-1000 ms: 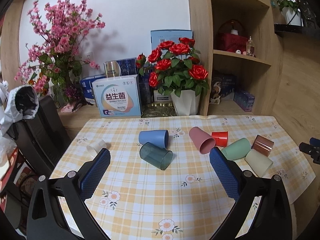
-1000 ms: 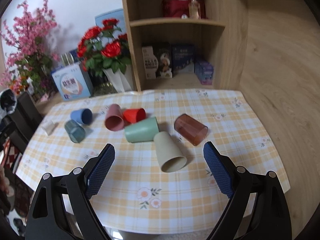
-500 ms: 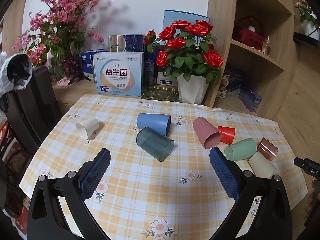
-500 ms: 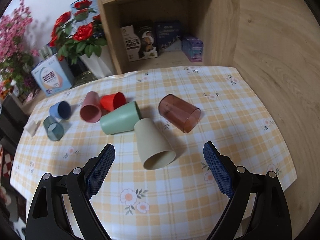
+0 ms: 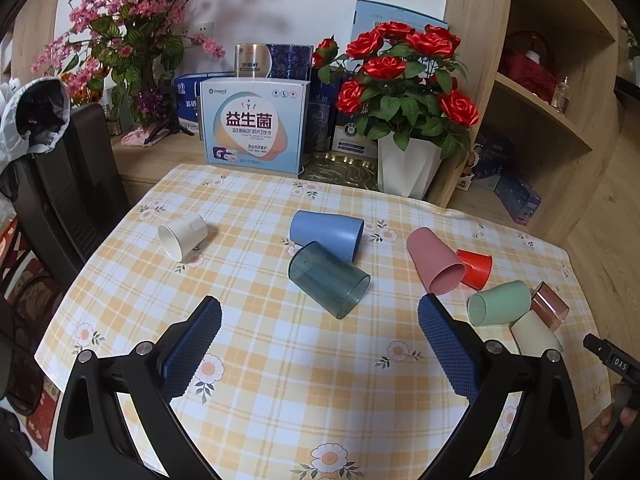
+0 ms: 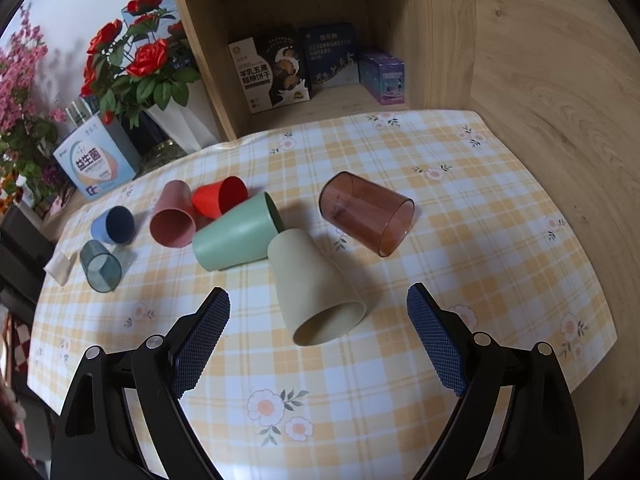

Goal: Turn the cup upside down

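Note:
Several cups lie on their sides on the checked tablecloth (image 5: 280,380). My left gripper (image 5: 320,316) is open and empty, just short of the clear teal cup (image 5: 328,279), with the blue cup (image 5: 326,234) behind it and a white cup (image 5: 182,235) at left. My right gripper (image 6: 318,308) is open and empty, its fingers either side of the beige cup (image 6: 316,290), whose mouth faces me. The clear brown cup (image 6: 366,213), green cup (image 6: 236,238), pink cup (image 6: 173,216) and red cup (image 6: 218,201) lie beyond.
A white pot of red roses (image 5: 404,120), boxes (image 5: 252,126) and pink blossoms (image 5: 132,20) stand behind the table. A wooden shelf unit (image 6: 320,32) with boxes is at the back right. A black chair (image 5: 64,184) stands at the left edge.
Both grippers have moved forward and down toward the table. The teal cup now sits closer to the left gripper and the beige cup closer to the right one. No cup has moved.

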The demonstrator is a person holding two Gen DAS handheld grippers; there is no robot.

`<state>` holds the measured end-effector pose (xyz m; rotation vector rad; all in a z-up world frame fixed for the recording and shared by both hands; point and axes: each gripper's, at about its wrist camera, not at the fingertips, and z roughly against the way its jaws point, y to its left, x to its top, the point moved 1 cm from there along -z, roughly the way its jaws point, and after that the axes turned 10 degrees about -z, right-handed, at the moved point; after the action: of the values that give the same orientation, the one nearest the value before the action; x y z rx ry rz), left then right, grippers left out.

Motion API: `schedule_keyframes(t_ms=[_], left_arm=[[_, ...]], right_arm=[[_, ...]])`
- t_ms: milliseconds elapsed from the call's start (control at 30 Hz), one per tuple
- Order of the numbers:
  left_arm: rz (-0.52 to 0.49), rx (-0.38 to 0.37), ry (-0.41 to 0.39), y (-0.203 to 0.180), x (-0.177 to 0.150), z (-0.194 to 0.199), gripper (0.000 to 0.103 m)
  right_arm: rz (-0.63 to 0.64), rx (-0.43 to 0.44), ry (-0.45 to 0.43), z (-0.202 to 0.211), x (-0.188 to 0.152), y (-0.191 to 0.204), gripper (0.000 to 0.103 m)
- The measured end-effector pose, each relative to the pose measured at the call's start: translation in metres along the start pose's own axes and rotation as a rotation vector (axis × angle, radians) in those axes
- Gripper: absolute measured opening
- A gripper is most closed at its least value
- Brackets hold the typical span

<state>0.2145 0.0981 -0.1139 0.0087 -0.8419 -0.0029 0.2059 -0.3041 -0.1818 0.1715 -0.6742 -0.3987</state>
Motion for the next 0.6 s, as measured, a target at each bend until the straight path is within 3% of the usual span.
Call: schedule_keyframes(t_ms=[267,367,600], left_arm=[[-0.006,-0.039,0.071,-0.012,0.018,-0.039,0.081],[0.010,-0.086,0.121,-0.013,0.032,-0.065,0.072],[0.225,-0.209,0.261,0.012,0.077,-0.138,0.057]], right_arm=[[-0.013,-0.007,0.022,-0.019,0.004,-0.008,0.087],[-0.014,-0.010,0.032,-0.025,0.007,-0.010,0.087],[-0.020,-0.037,0.053,-0.042,0.012,-0.015,0.087]])
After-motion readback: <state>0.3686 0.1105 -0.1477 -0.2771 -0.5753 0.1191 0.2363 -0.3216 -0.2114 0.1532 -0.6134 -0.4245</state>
